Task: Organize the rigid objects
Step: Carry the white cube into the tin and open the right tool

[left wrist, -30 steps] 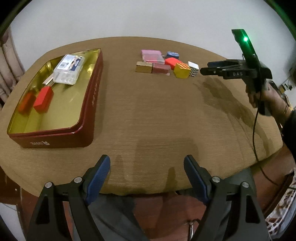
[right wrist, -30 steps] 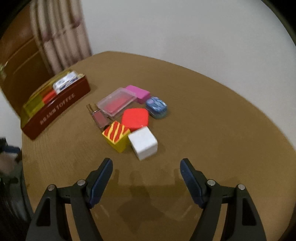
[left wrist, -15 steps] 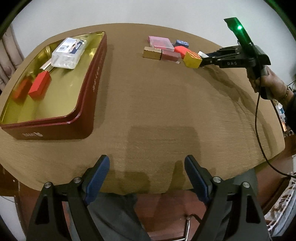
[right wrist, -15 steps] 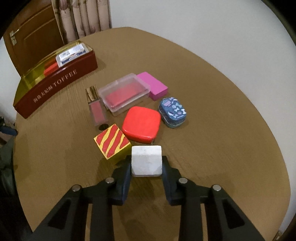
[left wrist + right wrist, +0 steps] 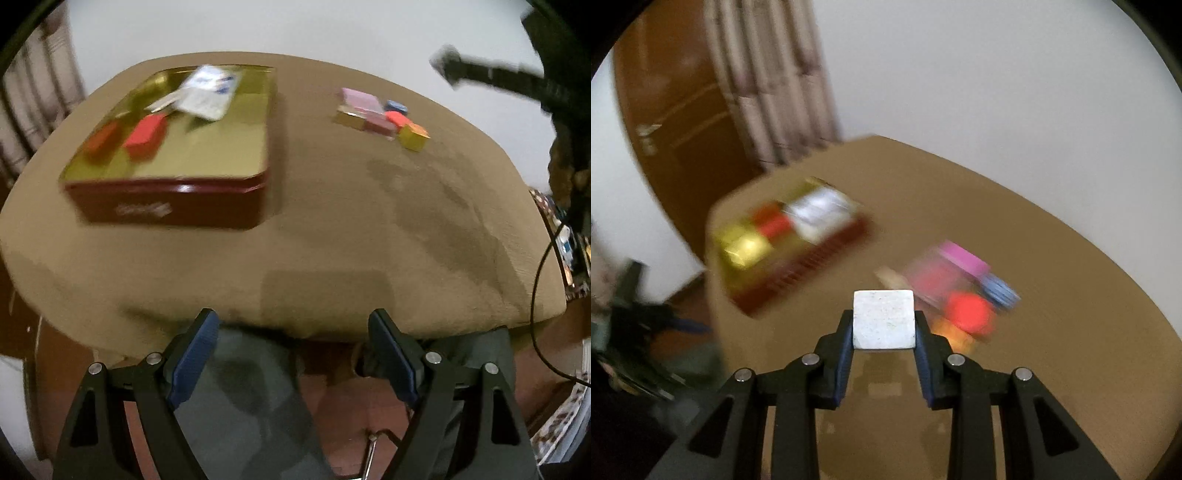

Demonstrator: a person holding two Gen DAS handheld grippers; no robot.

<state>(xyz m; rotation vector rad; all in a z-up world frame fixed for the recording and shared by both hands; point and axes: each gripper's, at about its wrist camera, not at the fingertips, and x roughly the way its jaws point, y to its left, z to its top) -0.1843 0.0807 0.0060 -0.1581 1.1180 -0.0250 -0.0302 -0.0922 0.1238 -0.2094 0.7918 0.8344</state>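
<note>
One white cube (image 5: pixel 884 319) clamped in the right gripper (image 5: pixel 884 325) jaws, sharp only from its wrist; left gripper (image 5: pixel 291 354) jaws wide, empty; one toffee tin (image 5: pixel 173 206).

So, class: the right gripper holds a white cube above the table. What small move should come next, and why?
Probably carry the white cube over to the open tin: the right gripper already clamps it clear of the table, and the tin holds other sorted pieces.

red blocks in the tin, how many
2. In the left wrist view, one red block lies by the tin's left side, and a second, more orange, sits just left of it. Motion blur may hide others.
</note>
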